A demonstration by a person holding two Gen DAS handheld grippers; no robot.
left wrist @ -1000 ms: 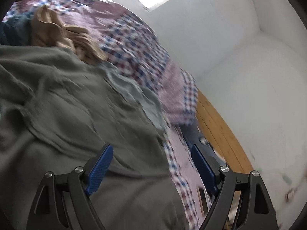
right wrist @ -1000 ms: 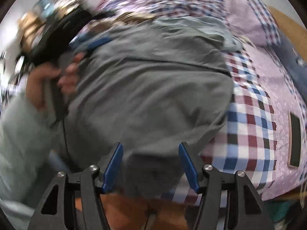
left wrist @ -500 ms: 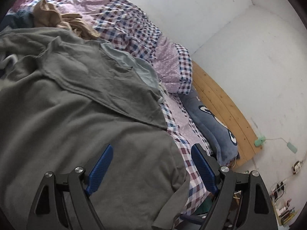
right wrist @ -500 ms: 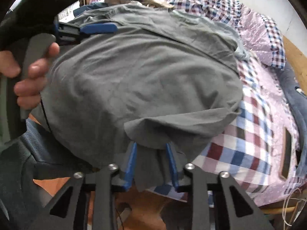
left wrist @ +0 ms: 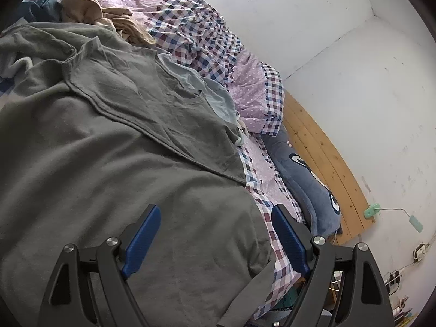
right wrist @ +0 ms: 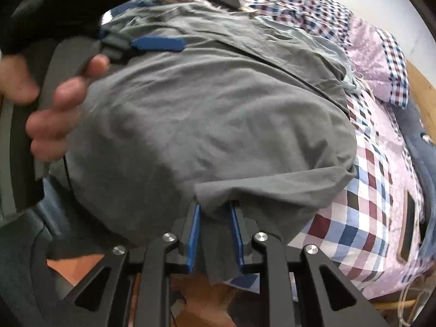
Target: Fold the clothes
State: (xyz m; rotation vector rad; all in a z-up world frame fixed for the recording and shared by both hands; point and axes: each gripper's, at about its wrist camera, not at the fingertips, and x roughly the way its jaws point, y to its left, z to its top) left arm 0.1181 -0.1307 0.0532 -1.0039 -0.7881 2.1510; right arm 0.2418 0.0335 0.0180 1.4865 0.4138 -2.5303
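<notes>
Grey shirt [left wrist: 114, 163] lay spread over the bed [left wrist: 196, 27], on the checked quilt, near the bed's edge; one corner of it hung over that edge. A second grey garment [left wrist: 152, 92] lay across its far part, with a pale blue piece [left wrist: 215, 95] poking out beside that. Tan clothes [left wrist: 90, 8] sat bunched further up the bed, apart from the shirt.

Right gripper [right wrist: 215, 209] pointed steeply down at the shirt's near corner. Its jaws had just been closing and were narrow, with a fold of the grey cloth pinched between the blue pads [right wrist: 194, 234]; loose cloth hung below them.

Left gripper [left wrist: 215, 218] hovered over the shirt, jaws wide apart, nothing between them, pads [left wrist: 141, 242] clear of the cloth. In the right wrist view a hand [right wrist: 51, 109] gripped its handle at the shirt's far side.

Blue pillow [left wrist: 308, 179] lay along the wooden headboard [left wrist: 327, 163], by the white wall [left wrist: 368, 95].
</notes>
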